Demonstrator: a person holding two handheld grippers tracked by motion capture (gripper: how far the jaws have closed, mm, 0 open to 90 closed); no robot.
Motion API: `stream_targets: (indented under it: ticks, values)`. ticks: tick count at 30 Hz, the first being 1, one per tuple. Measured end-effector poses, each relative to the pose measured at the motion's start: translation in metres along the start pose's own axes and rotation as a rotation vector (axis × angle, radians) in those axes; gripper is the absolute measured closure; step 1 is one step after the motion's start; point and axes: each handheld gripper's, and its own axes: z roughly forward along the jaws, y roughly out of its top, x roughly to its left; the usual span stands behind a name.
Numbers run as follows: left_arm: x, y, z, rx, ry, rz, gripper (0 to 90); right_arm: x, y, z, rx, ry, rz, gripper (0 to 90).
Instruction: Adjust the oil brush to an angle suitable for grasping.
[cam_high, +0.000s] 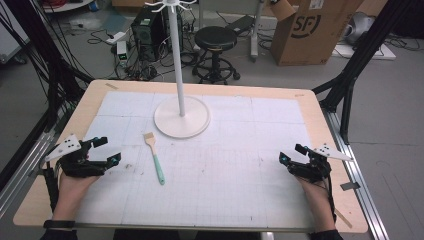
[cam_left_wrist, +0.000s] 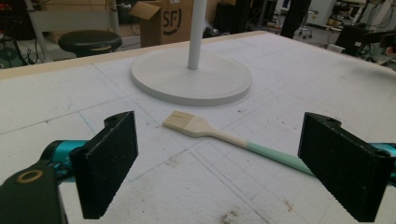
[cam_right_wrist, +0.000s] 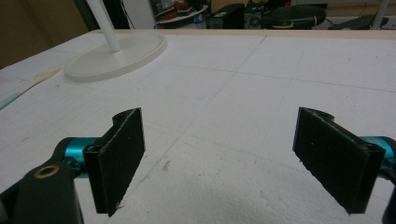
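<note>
Both tools sit gaping and empty at the bench's near corners, and the brush (cam_high: 154, 157) lies bristles-away just beside the left tool (cam_high: 107, 150), well apart from the right tool (cam_high: 291, 154).

brush (cam_high: 154, 157): small pastry-type brush, pale wooden head and neck, mint-green handle
bristles (cam_left_wrist: 178, 121): short, flat, pale tan, squared off at the end
state: lying flat, free, nothing touching it
pose: bristle end points toward the stand (cam_high: 181, 117), handle end points away from it, toward the person's edge; slightly slanted
place: just in front of the stand's round white base, a little to its left, close to the base rim but apart from it
surface: on the white gridded mat (cam_high: 230, 165), which shows dark scuffs near the handle
</note>
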Motion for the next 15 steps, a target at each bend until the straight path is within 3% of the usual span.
stream_targets:
  ticks: [7, 10, 15]
  values:
    - [-0.0013, -0.0011, 0.0009, 0.023, -0.023, -0.005, 16.4, 0.0, -0.0002, 0.0005, 0.002, 0.001, 0.004, 16.3]
    - [-0.0043, -0.0022, 0.004, 0.064, -0.067, 0.013, 28.5, -0.0004, -0.0002, 0.0007, 0.0, 0.001, 0.005, 16.3]
    - [-0.0084, -0.0039, 0.0092, 0.095, -0.096, 0.023, 41.5, -0.0007, 0.0, 0.0011, -0.003, 0.002, -0.001, 16.3]
